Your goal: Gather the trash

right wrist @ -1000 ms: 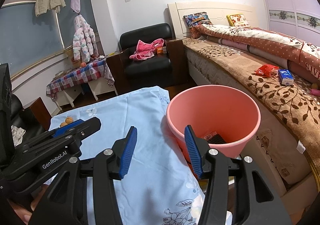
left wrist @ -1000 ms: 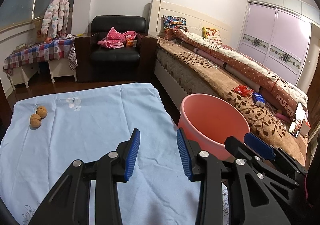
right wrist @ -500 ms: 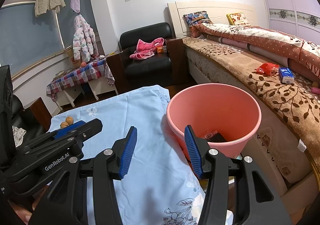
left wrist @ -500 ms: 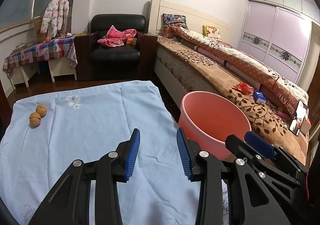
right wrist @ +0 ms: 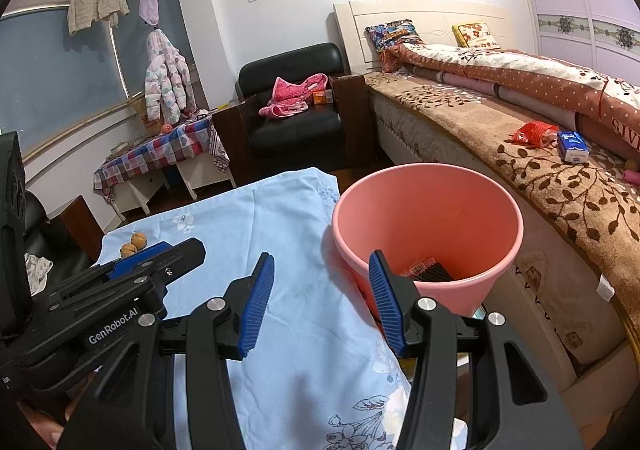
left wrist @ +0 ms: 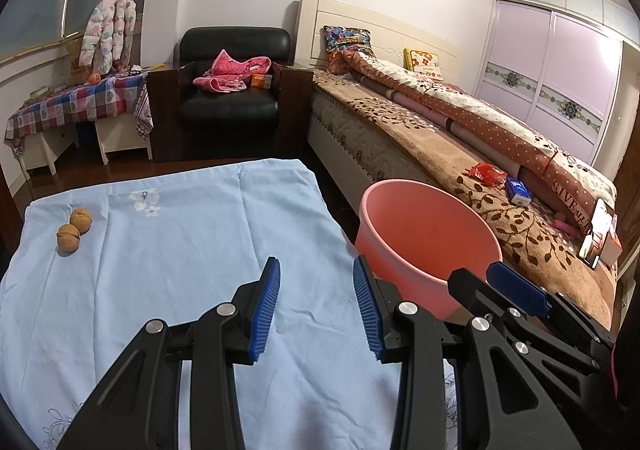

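Two walnuts [left wrist: 74, 228] lie at the far left of a light blue cloth [left wrist: 168, 250]; the right wrist view shows the walnuts [right wrist: 134, 244] beyond the left gripper. A pink bucket [left wrist: 424, 234] stands right of the cloth, beside the bed. The bucket [right wrist: 428, 226] holds a dark item and a wrapper at its bottom. My left gripper [left wrist: 316, 306] hovers open over the cloth, nothing between its blue pads. My right gripper [right wrist: 320, 302] is open too, near the bucket's near rim, empty. On the bed lie a red wrapper [left wrist: 486, 173] and a blue-white packet [left wrist: 518, 191].
The bed [left wrist: 420, 138] runs along the right with a rolled quilt. A black armchair [left wrist: 232, 90] with pink clothing stands behind the cloth. A small table with a checked cover [left wrist: 76, 102] is at the back left. A phone [left wrist: 596, 234] lies on the bed edge.
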`<state>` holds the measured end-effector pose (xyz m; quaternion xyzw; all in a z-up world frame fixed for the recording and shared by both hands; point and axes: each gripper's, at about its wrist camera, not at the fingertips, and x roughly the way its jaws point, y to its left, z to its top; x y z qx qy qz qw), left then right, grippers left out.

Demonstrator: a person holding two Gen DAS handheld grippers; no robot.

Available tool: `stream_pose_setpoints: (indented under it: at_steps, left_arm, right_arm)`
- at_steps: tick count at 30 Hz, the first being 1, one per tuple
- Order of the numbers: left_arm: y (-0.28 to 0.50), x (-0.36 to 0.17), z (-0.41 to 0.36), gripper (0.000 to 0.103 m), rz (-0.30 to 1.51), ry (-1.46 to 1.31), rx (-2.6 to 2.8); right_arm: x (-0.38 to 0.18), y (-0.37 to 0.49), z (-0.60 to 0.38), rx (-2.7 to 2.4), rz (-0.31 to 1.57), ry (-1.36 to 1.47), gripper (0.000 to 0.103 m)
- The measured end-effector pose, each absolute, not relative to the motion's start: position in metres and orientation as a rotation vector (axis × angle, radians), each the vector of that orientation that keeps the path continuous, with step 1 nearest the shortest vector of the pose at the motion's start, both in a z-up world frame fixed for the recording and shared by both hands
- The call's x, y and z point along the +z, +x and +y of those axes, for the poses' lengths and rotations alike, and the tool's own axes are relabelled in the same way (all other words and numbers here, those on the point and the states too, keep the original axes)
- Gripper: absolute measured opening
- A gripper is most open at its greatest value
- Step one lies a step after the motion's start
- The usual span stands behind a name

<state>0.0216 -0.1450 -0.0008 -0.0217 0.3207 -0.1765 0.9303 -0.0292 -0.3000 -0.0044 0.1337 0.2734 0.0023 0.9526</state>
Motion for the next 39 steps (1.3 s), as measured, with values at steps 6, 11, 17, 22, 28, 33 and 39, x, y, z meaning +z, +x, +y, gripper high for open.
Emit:
stream_pose_setpoints:
  at_steps: [6,11,17,22,28,33,39]
  left_arm:
    - [0.021,-0.003,-0.145,0.038,0.660,-0.042,-0.367]
    - [0.021,-0.004,-0.145,0.038,0.664,-0.040,-0.374]
    - [0.021,-0.006,-0.145,0.038,0.665,-0.042,-0.374]
    - [0.021,-0.005,-0.145,0.038,0.665,-0.039,-0.374]
    - [0.021,-0.006,-0.146,0.038,0.664,-0.035,-0.373]
    - [0.020,-0.011,-0.147,0.038,0.666,-0.026,-0.377]
    - [0.019,-0.011,-0.147,0.038,0.663,-0.015,-0.377]
  right_arm:
    - [-0.005,-0.029,-0.300,0.005,0.558,0.274,0.050]
    - [-0.006,-0.029,-0.300,0.005,0.560,0.275,0.050]
    - [-0.010,-0.029,-0.301,0.005,0.565,0.278,0.050]
    - [-0.012,-0.030,-0.302,0.005,0.567,0.280,0.050]
    - [-0.012,-0.030,-0.302,0.004,0.567,0.280,0.050]
    - [-0.011,-0.029,-0.302,0.004,0.568,0.281,0.050]
    - [-0.011,-0.029,-0.303,0.004,0.568,0.282,0.050]
